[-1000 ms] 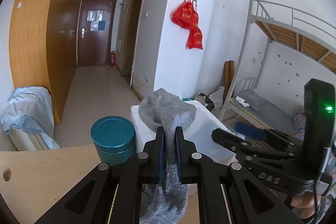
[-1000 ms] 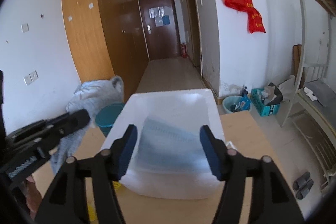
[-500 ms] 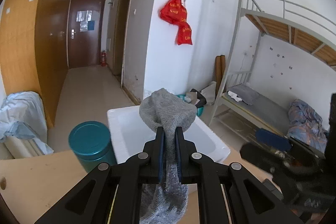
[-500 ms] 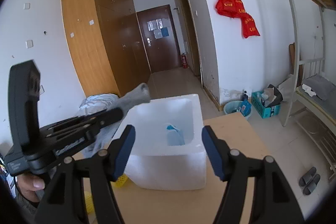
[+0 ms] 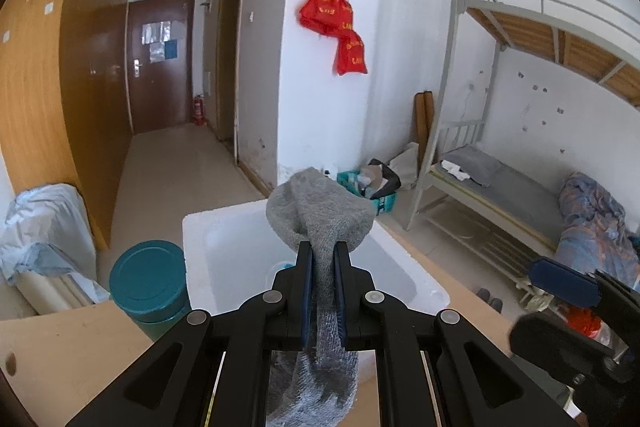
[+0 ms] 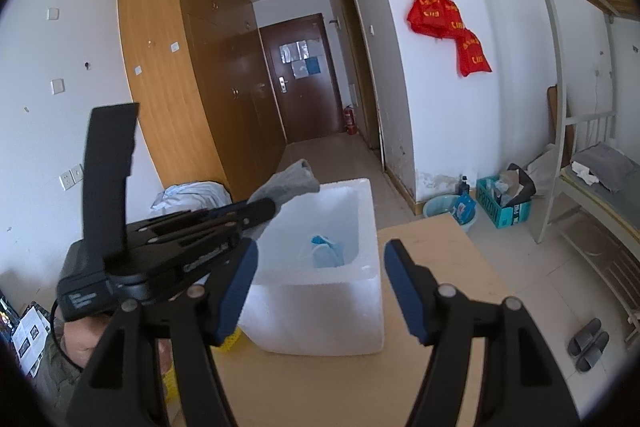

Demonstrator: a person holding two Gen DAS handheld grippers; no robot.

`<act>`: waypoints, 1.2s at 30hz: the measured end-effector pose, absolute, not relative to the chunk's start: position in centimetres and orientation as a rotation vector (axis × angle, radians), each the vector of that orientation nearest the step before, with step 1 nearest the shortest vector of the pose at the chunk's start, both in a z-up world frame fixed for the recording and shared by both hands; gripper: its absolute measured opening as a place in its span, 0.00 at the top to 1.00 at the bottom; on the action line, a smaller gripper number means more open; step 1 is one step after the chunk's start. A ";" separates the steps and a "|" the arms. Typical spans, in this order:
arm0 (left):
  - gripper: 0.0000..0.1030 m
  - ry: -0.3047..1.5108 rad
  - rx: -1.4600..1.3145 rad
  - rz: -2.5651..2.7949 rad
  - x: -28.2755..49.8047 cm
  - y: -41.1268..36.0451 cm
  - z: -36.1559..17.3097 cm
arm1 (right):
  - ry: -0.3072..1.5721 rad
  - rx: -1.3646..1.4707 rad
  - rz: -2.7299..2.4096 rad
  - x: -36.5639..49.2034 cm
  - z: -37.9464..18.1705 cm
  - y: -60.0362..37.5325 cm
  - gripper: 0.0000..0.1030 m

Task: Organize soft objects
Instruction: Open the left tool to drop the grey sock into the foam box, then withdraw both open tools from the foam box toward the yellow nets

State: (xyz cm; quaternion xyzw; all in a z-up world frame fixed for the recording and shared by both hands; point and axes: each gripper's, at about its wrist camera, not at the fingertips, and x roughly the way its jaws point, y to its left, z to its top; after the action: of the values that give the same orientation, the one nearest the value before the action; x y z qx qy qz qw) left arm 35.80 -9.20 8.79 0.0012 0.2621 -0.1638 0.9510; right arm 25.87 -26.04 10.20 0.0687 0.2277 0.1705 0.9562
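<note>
A grey sock [image 5: 320, 215] is pinched in my left gripper [image 5: 323, 267], which is shut on it; the sock's top bulges above the pads and its leg hangs below. It hovers at the near rim of a white foam box [image 5: 200, 227] on the wooden table. In the right wrist view the same sock [image 6: 288, 183] pokes over the foam box [image 6: 320, 311] from the left gripper [image 6: 264, 207]. A light blue soft item [image 6: 326, 251] lies inside the box. My right gripper [image 6: 320, 287] stands open and holds nothing, short of the box's near wall.
A teal round canister [image 5: 148, 279] stands left of the box on the table [image 6: 432, 251]. Something yellow [image 6: 228, 341] lies at the box's near left corner. A bunk bed [image 5: 500, 187], a blue crate [image 6: 504, 207] and slippers [image 6: 588, 343] are on the floor to the right.
The left gripper with the sock has shifted right, over the box. The right gripper has pulled back from the box, so the blue item now lies farther off.
</note>
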 end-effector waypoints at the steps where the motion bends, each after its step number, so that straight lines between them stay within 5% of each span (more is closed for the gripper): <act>1: 0.90 0.538 0.004 -0.332 35.9 -9.2 8.7 | 0.462 0.138 0.347 26.0 10.2 -26.2 0.32; 7: 0.86 0.597 -0.002 -0.309 36.1 -8.9 8.0 | 0.458 0.145 0.344 25.8 10.2 -26.4 0.32; 9: 0.73 0.598 0.004 -0.302 36.0 -9.0 8.1 | 0.457 0.143 0.344 25.7 10.1 -26.4 0.32; 11: 0.29 0.586 0.014 -0.283 35.8 -9.0 8.2 | 0.457 0.145 0.350 25.6 10.1 -26.5 0.32; 12: 0.24 0.570 0.020 -0.266 35.7 -9.0 8.3 | 0.456 0.144 0.349 25.6 10.1 -26.5 0.32; 36: 0.21 0.528 0.017 -0.209 32.1 -7.2 9.2 | 0.453 0.136 0.370 23.8 10.4 -25.8 0.31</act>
State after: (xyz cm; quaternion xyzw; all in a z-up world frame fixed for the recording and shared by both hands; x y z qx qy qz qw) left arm 32.12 -7.21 9.24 0.0083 0.2605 -0.1030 0.9599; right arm 23.83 -25.83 10.45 0.0672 0.2232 0.1823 0.9552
